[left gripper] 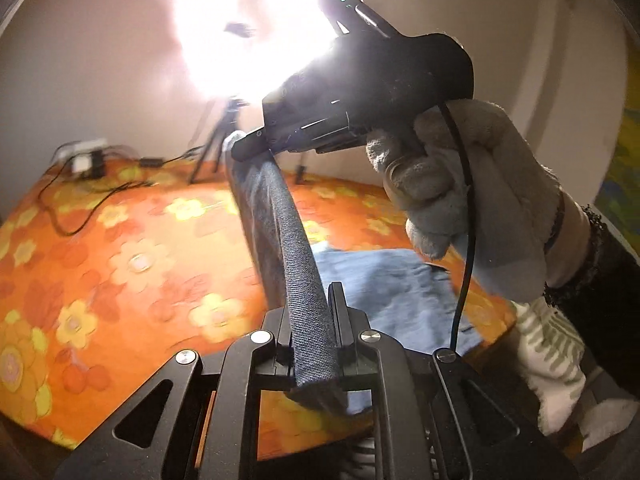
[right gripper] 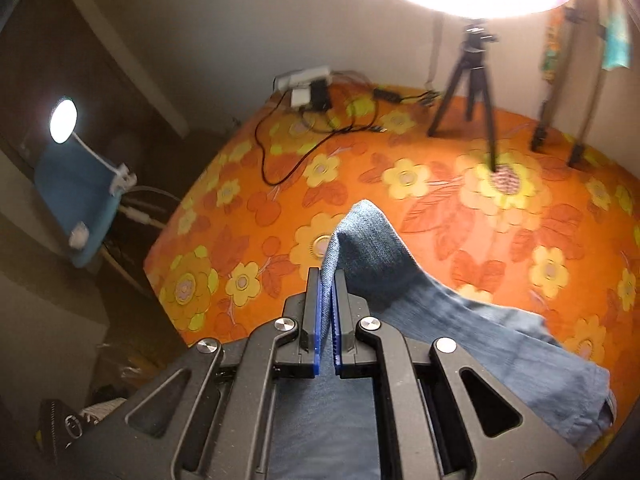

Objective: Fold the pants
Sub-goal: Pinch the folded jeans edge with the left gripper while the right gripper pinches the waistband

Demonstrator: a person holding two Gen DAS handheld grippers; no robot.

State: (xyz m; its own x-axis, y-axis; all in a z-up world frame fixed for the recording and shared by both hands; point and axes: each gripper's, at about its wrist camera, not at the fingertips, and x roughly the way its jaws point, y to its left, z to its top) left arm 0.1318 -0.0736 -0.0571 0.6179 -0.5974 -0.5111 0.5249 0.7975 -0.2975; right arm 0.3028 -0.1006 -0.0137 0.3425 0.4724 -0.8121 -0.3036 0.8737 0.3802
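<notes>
Left wrist view: the left tool [left gripper: 310, 320] sits at the bottom of the frame, its two black fingers clamped on a thick seamed edge of one pair of blue denim pants [left gripper: 296, 264]. That edge stretches taut, up and away, to the right tool [left gripper: 250, 146], which pinches its far end. A gloved hand [left gripper: 480, 196] in pale grey fabric grips the right tool's handle, and a thin black cable [left gripper: 466, 248] hangs down in front of the glove. Beneath the stretched edge, the rest of the pants lies as a lighter blue patch on a surface covered by an orange cloth with yellow flowers [left gripper: 120, 260]. I cannot tell whether that surface is a bed or a table. At the far side, one dark tripod [left gripper: 224, 132] stands below a very bright glaring lamp [left gripper: 248, 28]. A white power strip with tangled black cords [left gripper: 86, 160] lies at the far left.

Right wrist view: the right tool [right gripper: 328, 312] has two blue pads [right gripper: 318, 320] pressed together on a fold of the denim pants [right gripper: 372, 256], which rises to a peak just past the fingertips. The remaining denim drapes to the right, down onto the orange floral cloth [right gripper: 440, 216]. Three stands are visible at the far edge: one black tripod [right gripper: 472, 80] and two thinner ones [right gripper: 560, 112] to its right. One power strip [right gripper: 308, 84] lies near the wall. A small round lamp [right gripper: 63, 120] glows at far left, off the cloth. No containers are visible in either view.
</notes>
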